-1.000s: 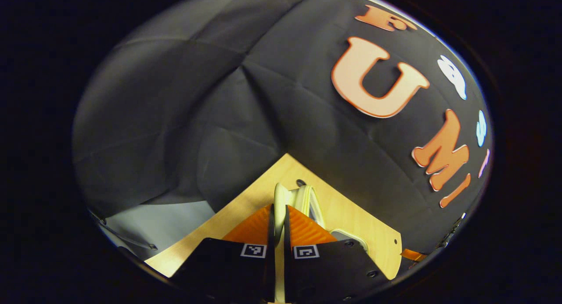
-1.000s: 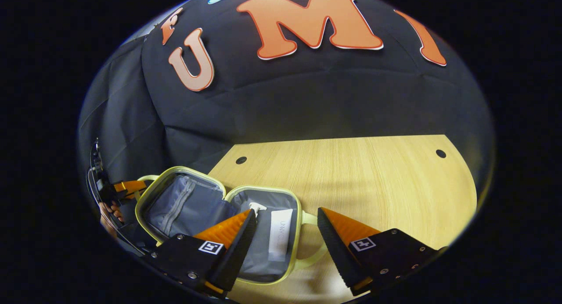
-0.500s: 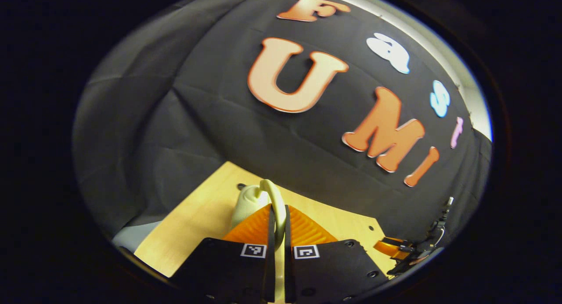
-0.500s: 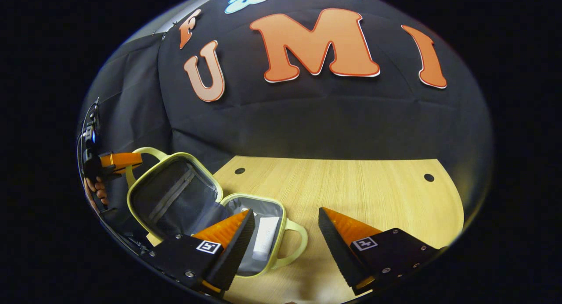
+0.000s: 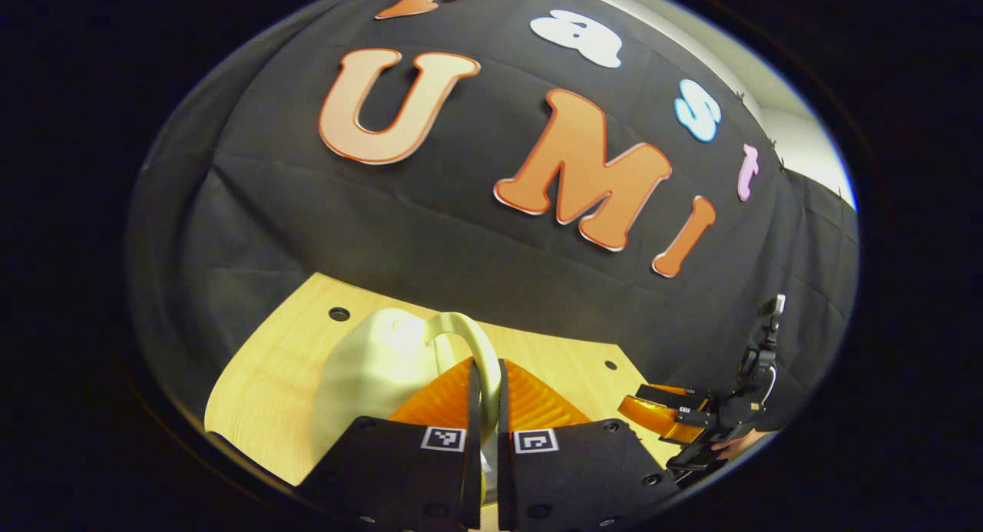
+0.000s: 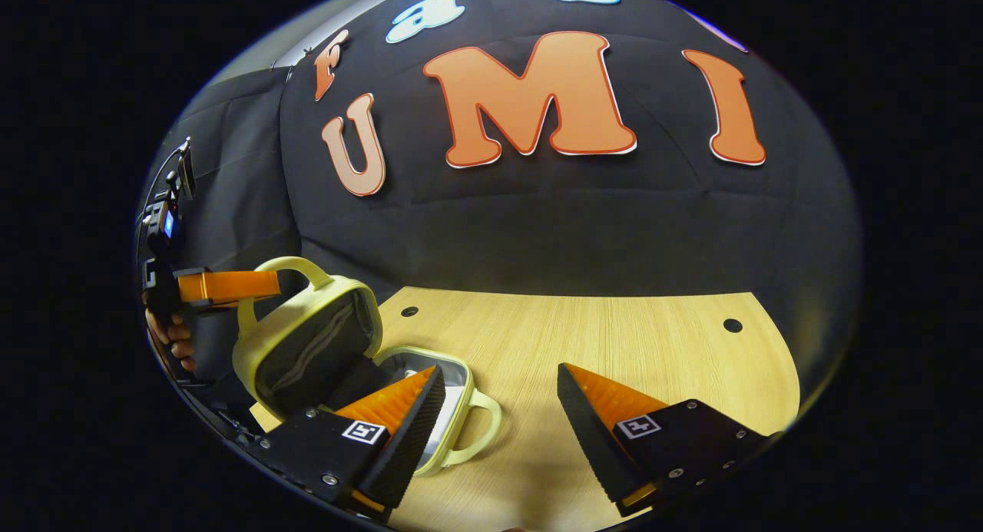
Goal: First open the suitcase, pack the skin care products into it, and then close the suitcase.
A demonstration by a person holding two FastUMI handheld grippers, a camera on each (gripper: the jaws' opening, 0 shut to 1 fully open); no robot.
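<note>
The left gripper pinches the pale yellow handle of the suitcase lid and holds the lid tilted up over the bottom half, which lies on the wooden table. The right gripper hangs just beside the suitcase with its fingers spread wide apart, holding nothing.

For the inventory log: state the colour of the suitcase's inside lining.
Grey lining inside the pale yellow-green suitcase, clearest in the right gripper view.
</note>
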